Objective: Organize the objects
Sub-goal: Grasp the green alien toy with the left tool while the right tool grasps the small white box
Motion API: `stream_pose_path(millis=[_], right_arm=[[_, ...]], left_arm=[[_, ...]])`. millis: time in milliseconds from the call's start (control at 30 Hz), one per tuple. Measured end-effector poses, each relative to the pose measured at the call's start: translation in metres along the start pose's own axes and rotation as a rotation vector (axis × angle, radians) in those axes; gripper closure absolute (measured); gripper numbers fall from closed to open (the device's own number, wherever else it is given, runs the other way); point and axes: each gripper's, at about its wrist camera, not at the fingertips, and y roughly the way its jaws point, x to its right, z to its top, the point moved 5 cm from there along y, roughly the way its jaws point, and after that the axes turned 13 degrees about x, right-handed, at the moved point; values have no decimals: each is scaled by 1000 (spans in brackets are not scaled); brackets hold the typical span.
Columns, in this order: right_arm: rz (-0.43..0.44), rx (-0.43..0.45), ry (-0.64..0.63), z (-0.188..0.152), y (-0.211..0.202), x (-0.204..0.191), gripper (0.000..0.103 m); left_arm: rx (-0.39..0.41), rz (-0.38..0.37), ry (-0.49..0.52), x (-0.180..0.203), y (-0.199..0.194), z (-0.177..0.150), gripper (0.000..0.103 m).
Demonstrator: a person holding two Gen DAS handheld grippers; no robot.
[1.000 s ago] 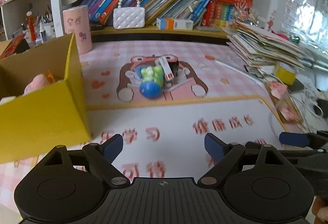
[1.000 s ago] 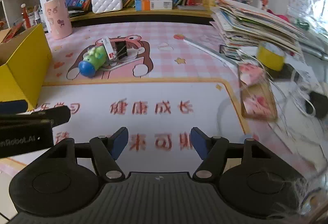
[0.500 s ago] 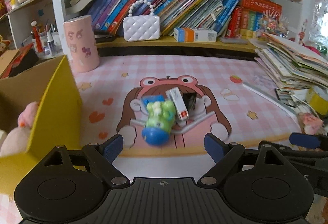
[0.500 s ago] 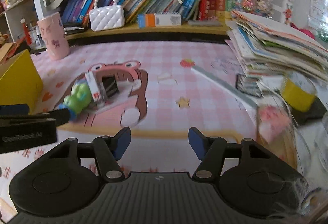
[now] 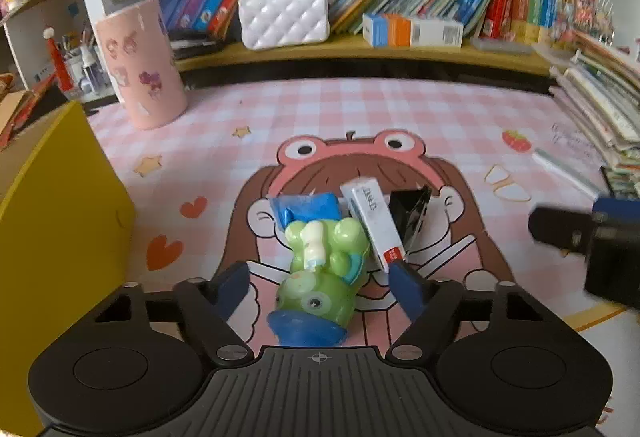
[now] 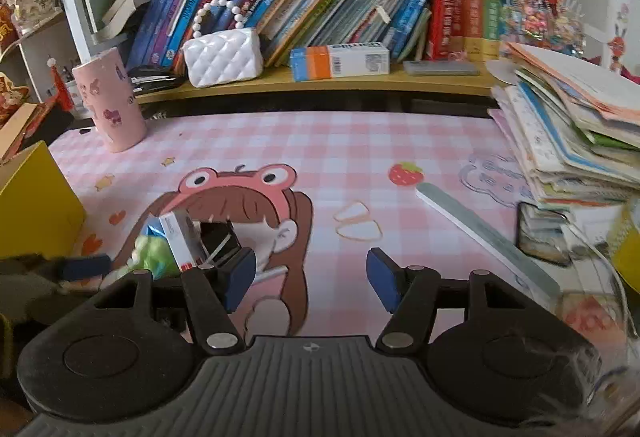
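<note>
we hold the left gripper (image 5: 320, 287) with its jaws spread wide, one on each side of the green toy (image 5: 326, 273), and neither pad appears to touch it. the right gripper (image 6: 311, 277) is also spread wide and holds nothing; it hangs over bare mat just right of the pile.

the toy lies on its side on the pink checked mat (image 5: 360, 109), over the printed cartoon face. the white carton (image 5: 374, 223) leans against its right flank, the blue packet (image 5: 306, 207) lies under its far end, and the black binder clip (image 5: 410, 215) sits just beyond the carton. the yellow box (image 5: 52, 237) stands to the left.

risks from here:
- the right-hand pad (image 5: 404, 283) sits just beside the carton's red end. closing may catch the carton with the toy, or push it aside.
- the toy is rounded, glossy, hard-looking plastic with bulging limbs on a blue domed base. flat pads on curved gloss can squeeze it forwards out of the grip.
- a lift may drag the packet along.

the carton is thin matt card, sharp-edged and light. the packet looks like crinkled foil, though blur makes this uncertain. the clip is folded black metal. the box is stiff card with plain walls.
</note>
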Motion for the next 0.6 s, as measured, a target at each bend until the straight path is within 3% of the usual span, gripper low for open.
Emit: stream_pose_path(millis=[33, 100, 200, 400, 600], right_arm=[[10, 0, 2, 1, 3, -1, 43], [38, 1, 6, 4, 9, -4, 43], [83, -13, -6, 5, 17, -12, 43], [139, -41, -24, 1, 34, -28, 43], [191, -32, 10, 0, 26, -42, 43]], left_arm=[[-9, 1, 2, 0, 4, -2, 36], [-32, 9, 1, -1, 10, -5, 52], [-32, -2, -19, -6, 13, -6, 61], [-46, 12, -102, -25, -9, -8, 64], [-20, 0, -110, -34, -49, -8, 64]])
